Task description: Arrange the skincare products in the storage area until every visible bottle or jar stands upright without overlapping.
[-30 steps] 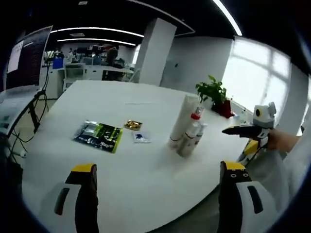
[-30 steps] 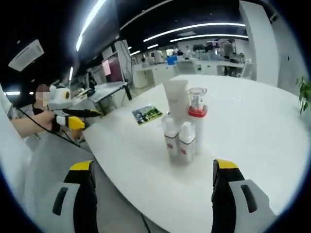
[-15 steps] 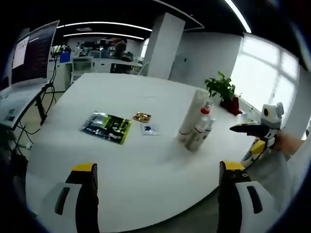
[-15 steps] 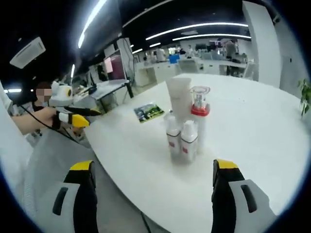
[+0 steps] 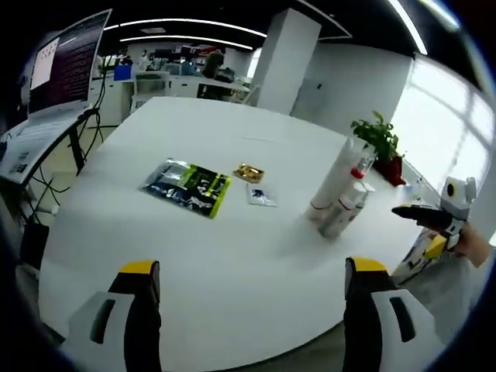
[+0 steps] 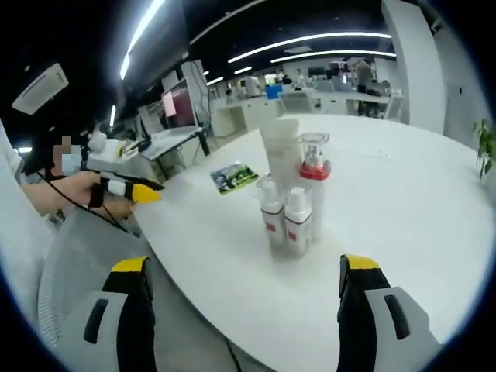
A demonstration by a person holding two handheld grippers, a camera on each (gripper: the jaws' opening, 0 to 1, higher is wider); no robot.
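Four skincare containers stand upright in a tight cluster on the white table: in the right gripper view a tall white tube rises at the back, a spray bottle with a red collar and clear cap stands just beside it, and two small white bottles with red labels stand in front, close together and possibly touching, though the view is too coarse to say for sure. In the left gripper view the same cluster sits toward the right part of the table, near a potted green plant with a red base at the table's far edge. Well apart from the bottles, toward the middle of the table, lie a flat dark packet with a yellow-green edge, a small gold-wrapped item and a small white sachet; the dark packet also shows beyond the cluster in the right gripper view. The left gripper has its jaws spread wide apart with nothing between them, held over the near part of the table; it also appears at the left of the right gripper view, held in a hand off the table's edge. The right gripper likewise has its jaws wide apart and empty, short of the cluster, and it appears at the right of the left gripper view, beside the table's rim.
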